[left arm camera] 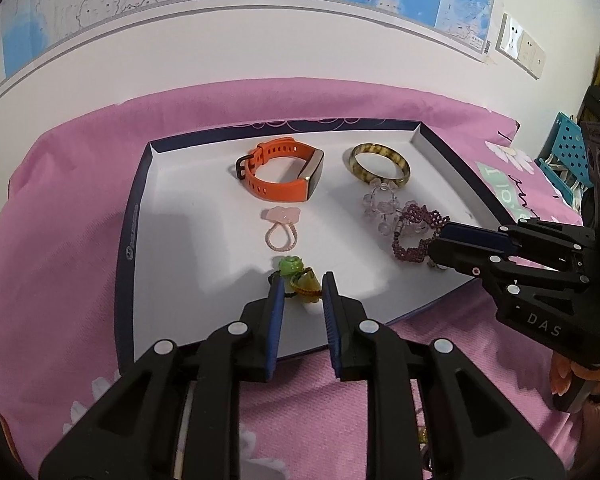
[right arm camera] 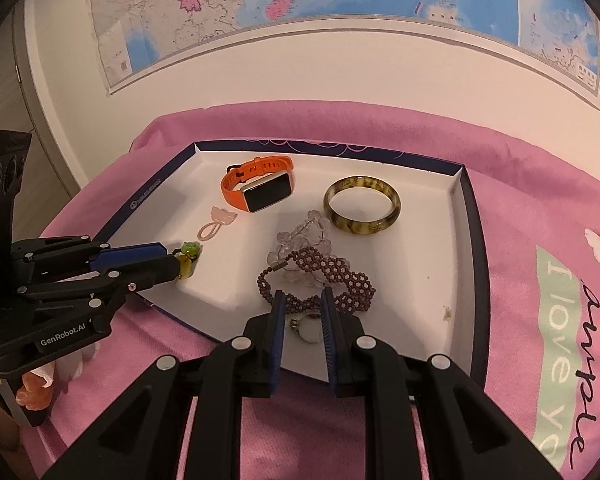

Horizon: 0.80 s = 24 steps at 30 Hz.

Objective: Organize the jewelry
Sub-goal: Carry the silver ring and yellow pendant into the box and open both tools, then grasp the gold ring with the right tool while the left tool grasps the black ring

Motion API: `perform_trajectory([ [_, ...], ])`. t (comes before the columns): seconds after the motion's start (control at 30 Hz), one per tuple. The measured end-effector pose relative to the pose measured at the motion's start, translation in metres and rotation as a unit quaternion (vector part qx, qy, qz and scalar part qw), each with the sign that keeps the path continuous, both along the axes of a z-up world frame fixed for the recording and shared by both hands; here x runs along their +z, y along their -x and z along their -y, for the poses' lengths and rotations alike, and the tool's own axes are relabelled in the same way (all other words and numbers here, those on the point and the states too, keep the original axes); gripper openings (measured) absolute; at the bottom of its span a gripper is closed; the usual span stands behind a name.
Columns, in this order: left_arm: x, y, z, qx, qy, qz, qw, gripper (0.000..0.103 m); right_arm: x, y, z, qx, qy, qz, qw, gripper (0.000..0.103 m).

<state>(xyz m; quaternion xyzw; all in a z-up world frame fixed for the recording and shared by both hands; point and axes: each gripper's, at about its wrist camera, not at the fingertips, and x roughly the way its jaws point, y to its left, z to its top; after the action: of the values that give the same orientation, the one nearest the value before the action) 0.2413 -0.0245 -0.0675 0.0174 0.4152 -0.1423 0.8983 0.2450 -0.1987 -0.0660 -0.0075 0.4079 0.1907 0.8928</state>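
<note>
In the near left corner of the tray [left arm camera: 126, 240], the left hand-held gripper [left arm camera: 302, 292] is seen with its jaws narrow, and the green charm [left arm camera: 296, 270] on its dark cord looks pinched between the tips, low over the white floor. On the other side, the right hand-held gripper [right arm camera: 302, 312] is also held narrow, and a white-stone ring [right arm camera: 309, 330] lies between its pads; whether it is actually squeezed or only straddled cannot be told from here.

The risks are judged as follows. The ring is small and smooth, so it could be squirted out of the pads if it is caught off-centre, and it could then roll off across the pink cloth [right arm camera: 512, 216] under the tray. The purple beaded bracelet [right arm camera: 340, 276] lies just beyond the right tips and partly over the clear bead bracelet [right arm camera: 304, 236]. If the pads are pushed forward, a strand could be snagged and both bracelets dragged along together. The charm's cord is loose, and it could catch on the left pad when it is let go, so the charm could be carried away from its spot. The pink bead ring [left arm camera: 280, 228] lies near enough to be nudged. The tray itself is light and rests on soft cloth, so it could be shoved or tilted by any downward press.
</note>
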Motion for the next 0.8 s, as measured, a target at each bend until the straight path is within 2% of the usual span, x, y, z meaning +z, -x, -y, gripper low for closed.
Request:
perform_trajectory([
  [0.3, 0.008, 0.011, -0.001, 0.001, 0.001, 0.023, 0.9997, 0.036, 0.007, 0.006, 0.005, -0.007, -0.016, 0.011, 1.000, 0.022],
  [0.57, 0.030, 0.048, -0.010, -0.006, 0.005, 0.071, 0.9974, 0.040, 0.025, 0.032, 0.014, 0.002, -0.038, 0.034, 0.999, 0.029],
  [0.8, 0.031, 0.081, -0.014, -0.025, 0.004, 0.077, 0.9967, 0.041, 0.029, 0.062, 0.006, 0.036, -0.039, 0.035, 0.998, 0.030],
])
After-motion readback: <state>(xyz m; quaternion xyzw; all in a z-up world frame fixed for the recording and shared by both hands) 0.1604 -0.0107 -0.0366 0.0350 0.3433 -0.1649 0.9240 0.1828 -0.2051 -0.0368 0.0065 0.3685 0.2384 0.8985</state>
